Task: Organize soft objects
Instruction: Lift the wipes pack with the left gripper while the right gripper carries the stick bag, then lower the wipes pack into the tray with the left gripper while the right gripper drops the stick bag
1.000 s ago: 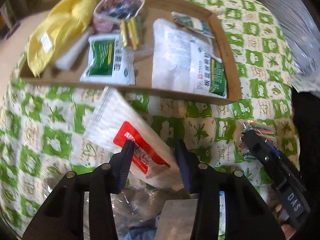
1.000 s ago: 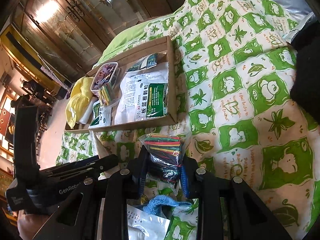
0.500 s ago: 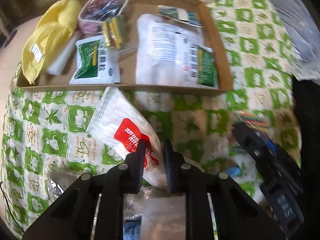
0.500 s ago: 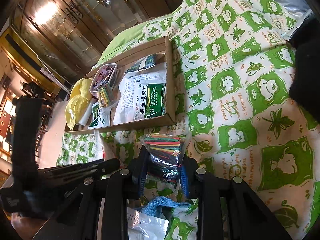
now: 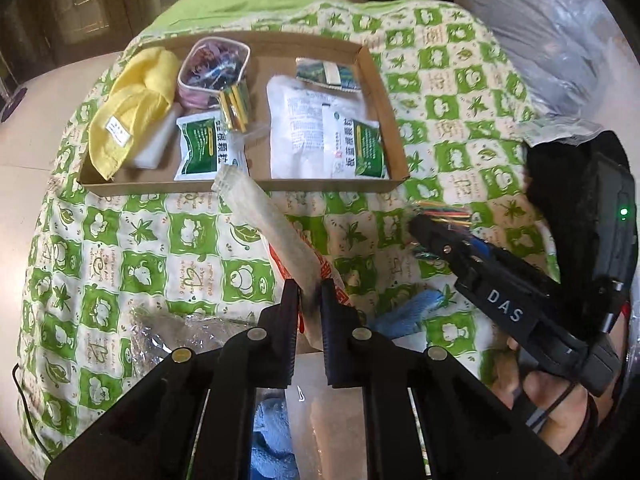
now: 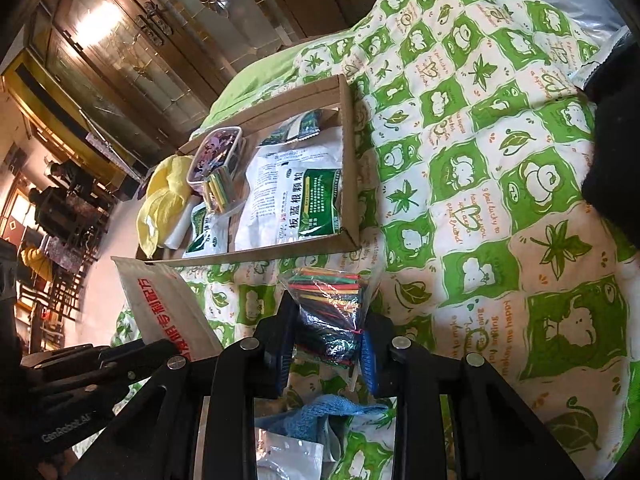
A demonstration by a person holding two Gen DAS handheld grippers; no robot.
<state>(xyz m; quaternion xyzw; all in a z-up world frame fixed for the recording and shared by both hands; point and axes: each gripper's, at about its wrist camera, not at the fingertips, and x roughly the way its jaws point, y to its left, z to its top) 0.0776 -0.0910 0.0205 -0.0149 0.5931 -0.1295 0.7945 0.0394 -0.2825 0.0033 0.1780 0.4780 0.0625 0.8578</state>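
My left gripper [image 5: 309, 294] is clamped on one end of the white red-labelled packet [image 5: 264, 220], lifted clear of the quilt [image 5: 120, 248]; gripped so near the edge, it could sag or slip. My right gripper [image 6: 329, 322] pinches the bag of coloured sticks [image 6: 332, 304] near the cardboard tray [image 5: 394, 136]'s front edge; crossing paths risks collision.

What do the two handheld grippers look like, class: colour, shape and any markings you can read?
Both are matt black plastic. The left gripper and right gripper each have angular linked arms with round silver rivets; blue pads line the right gripper's fingers. Seen from the left wrist, the right one carries white "DAS" lettering and a green light; from the right wrist, the left reads "GenRobot.AI".
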